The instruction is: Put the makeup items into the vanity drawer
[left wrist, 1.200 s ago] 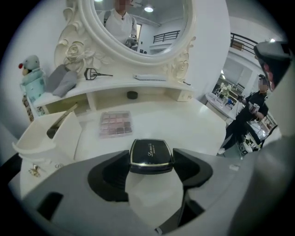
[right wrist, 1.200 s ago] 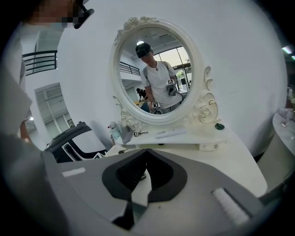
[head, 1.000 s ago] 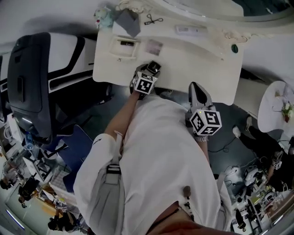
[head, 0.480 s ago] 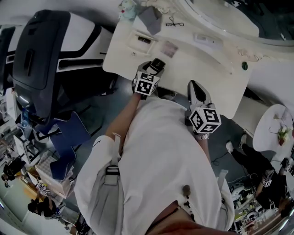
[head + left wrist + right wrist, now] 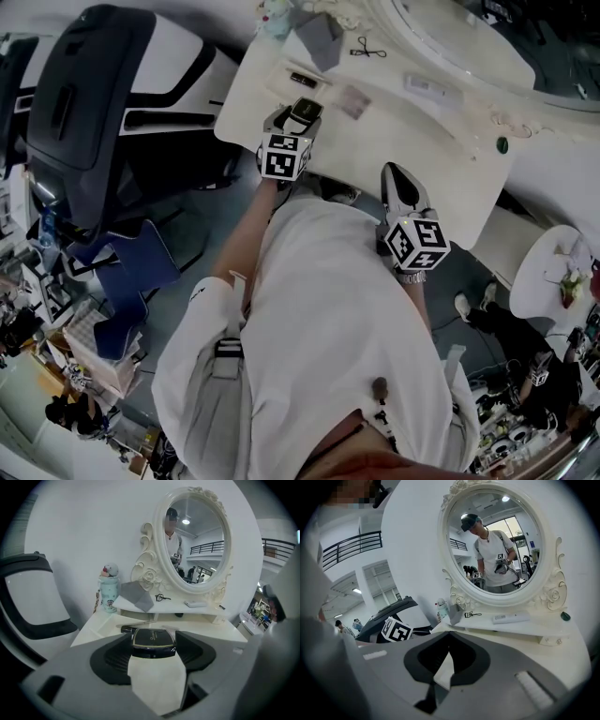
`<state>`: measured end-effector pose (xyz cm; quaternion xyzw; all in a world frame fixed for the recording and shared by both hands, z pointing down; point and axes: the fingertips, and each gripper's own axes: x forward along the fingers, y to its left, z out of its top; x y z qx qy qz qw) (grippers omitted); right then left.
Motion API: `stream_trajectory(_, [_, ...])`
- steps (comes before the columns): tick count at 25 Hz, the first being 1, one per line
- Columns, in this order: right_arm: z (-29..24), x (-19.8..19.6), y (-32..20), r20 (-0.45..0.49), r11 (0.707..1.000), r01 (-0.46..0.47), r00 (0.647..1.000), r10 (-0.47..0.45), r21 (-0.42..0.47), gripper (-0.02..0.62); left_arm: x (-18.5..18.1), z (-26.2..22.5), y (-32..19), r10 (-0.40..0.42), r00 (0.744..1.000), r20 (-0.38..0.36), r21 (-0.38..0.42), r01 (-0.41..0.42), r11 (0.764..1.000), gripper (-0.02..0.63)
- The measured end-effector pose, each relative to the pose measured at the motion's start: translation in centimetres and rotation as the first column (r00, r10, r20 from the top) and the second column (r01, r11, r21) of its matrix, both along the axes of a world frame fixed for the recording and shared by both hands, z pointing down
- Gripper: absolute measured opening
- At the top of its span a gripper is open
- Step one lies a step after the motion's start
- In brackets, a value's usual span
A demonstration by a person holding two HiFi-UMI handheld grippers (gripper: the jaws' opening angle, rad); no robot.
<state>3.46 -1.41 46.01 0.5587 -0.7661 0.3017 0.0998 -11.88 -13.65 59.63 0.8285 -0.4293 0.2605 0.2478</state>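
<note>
Left gripper (image 5: 296,114), forearm stretched forward, clamped on black compact (image 5: 153,643) over front left edge of vanity top (image 5: 422,122). Right gripper (image 5: 398,183) closed, empty, held back at front edge, pointing forward.

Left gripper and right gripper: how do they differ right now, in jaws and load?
The left gripper has its jaws apart, clamped on a black compact. The right gripper has its jaws shut together with nothing between them. The left gripper reaches over the left part of the vanity top, while the right gripper is held further right, at its front edge. Both point toward the mirror.
</note>
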Motion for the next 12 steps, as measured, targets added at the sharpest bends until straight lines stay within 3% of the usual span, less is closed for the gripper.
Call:
stream_trajectory(6, [0.0,0.6,0.0,-0.009,0.999,-0.037,0.999,0.037,-0.013,0.006,-2.2,0.9,-2.2,-0.034,0.999,0.039,0.000,0.034,0.999,0.296])
stream_trajectory(12, [0.3,0.8,-0.7,-0.015,0.998,-0.060,0.998,0.060,-0.027,0.006,-2.8,2.6,-3.5,-0.017,0.997,0.079,-0.034,0.020,0.999,0.296])
